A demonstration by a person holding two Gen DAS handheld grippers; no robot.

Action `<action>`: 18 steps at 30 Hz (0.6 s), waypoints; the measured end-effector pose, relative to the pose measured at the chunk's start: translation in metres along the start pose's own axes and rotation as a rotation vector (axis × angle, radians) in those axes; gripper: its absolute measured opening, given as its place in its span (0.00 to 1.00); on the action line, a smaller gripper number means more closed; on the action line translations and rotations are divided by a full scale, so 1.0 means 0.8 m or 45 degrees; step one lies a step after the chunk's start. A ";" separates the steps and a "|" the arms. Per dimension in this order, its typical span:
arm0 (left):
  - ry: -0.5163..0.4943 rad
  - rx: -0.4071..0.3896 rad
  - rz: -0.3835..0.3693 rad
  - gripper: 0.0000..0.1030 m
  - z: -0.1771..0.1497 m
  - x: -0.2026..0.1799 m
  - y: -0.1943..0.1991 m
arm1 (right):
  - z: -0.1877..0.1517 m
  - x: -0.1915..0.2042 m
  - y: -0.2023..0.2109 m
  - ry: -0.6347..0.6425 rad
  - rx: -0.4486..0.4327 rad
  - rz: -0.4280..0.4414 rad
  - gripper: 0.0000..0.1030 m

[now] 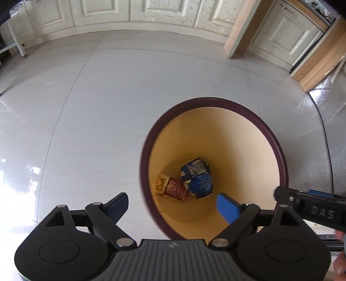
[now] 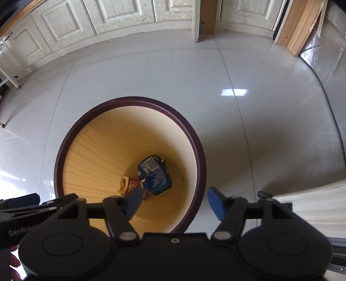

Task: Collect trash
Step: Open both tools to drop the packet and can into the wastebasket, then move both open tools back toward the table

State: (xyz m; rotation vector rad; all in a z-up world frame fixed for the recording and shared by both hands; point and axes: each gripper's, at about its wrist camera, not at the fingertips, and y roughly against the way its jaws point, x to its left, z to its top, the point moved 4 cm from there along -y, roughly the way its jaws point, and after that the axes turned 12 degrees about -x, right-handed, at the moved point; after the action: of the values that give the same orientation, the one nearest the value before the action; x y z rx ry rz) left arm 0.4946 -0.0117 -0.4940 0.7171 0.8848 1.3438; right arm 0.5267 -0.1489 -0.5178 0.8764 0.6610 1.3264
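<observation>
A round trash bin with a dark purple rim (image 1: 216,99) (image 2: 129,99) and a yellow inside stands on the floor. At its bottom lie a crumpled blue wrapper (image 1: 197,178) (image 2: 154,175) and a red carton (image 1: 173,188) (image 2: 131,184). My left gripper (image 1: 173,207) is open and empty, above the bin's near left rim. My right gripper (image 2: 175,203) is open and empty, above the bin's near right rim. The right gripper's body (image 1: 311,210) shows at the right of the left wrist view; the left gripper's body (image 2: 21,207) shows at the left of the right wrist view.
Glossy grey tiled floor (image 1: 108,108) (image 2: 248,118) surrounds the bin. White panelled cabinets (image 1: 151,10) (image 2: 108,15) line the far wall, with wooden posts (image 1: 240,30) (image 2: 205,19). A white cloth-like surface (image 2: 313,201) lies at the right.
</observation>
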 end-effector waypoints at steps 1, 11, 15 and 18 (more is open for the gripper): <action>0.001 -0.003 0.005 0.88 0.000 0.002 0.004 | -0.001 0.000 0.005 0.002 -0.009 -0.010 0.75; -0.015 -0.028 0.068 0.98 -0.005 0.024 0.063 | -0.004 -0.005 0.059 0.029 -0.095 -0.110 0.99; -0.006 -0.057 0.076 1.00 -0.007 0.029 0.094 | -0.013 -0.009 0.084 0.042 -0.092 -0.151 1.00; 0.004 -0.085 0.087 1.00 -0.009 0.033 0.120 | -0.021 -0.011 0.106 0.044 -0.095 -0.168 1.00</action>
State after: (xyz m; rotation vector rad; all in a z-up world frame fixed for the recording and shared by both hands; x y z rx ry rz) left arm 0.4403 0.0247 -0.4190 0.6995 0.8201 1.4290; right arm 0.4657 -0.1533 -0.4561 0.7384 0.6804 1.2425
